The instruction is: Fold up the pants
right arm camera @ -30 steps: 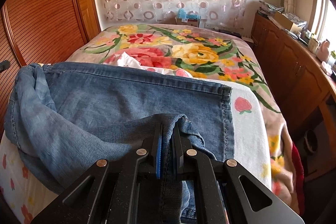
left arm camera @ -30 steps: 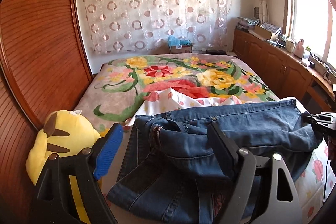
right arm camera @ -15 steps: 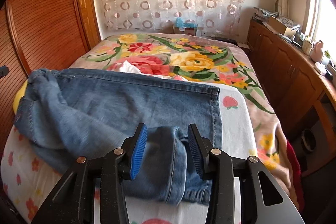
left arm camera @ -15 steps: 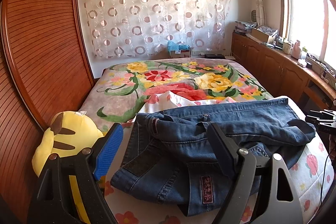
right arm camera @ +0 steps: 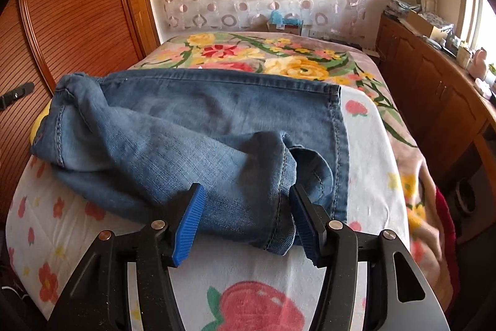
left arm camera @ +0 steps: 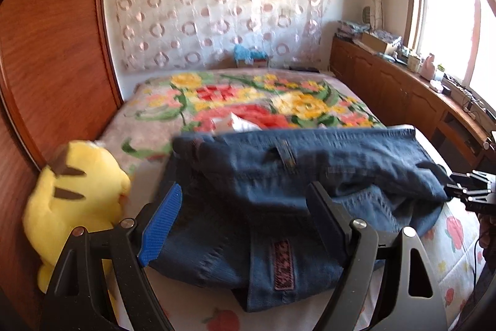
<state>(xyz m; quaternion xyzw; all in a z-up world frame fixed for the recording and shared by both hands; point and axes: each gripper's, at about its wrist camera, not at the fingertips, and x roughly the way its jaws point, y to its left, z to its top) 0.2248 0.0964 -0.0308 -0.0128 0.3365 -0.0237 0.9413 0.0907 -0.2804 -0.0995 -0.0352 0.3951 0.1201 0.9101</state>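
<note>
Blue jeans [left arm camera: 279, 191] lie loosely folded across the near end of the bed, waistband end toward the left gripper, leg hems [right arm camera: 279, 176] toward the right one. My left gripper [left arm camera: 245, 222] is open, its fingers over the waist end, holding nothing. My right gripper [right arm camera: 248, 216] is open, its blue pads on either side of the bunched leg hems, not clamping them. The right gripper also shows at the right edge of the left wrist view [left arm camera: 468, 191].
A yellow plush toy [left arm camera: 77, 200] lies at the bed's left edge by the wooden wall panel [left arm camera: 52, 51]. A floral blanket [right arm camera: 279, 58] covers the far bed; a white flowered sheet [right arm camera: 241, 278] lies under the jeans. Wooden cabinets [right arm camera: 434, 89] run along the right.
My right gripper let go of the leg hems, opened wide and drew back. The jeans dropped onto the bed. My left gripper stayed open and shifted slightly.
</note>
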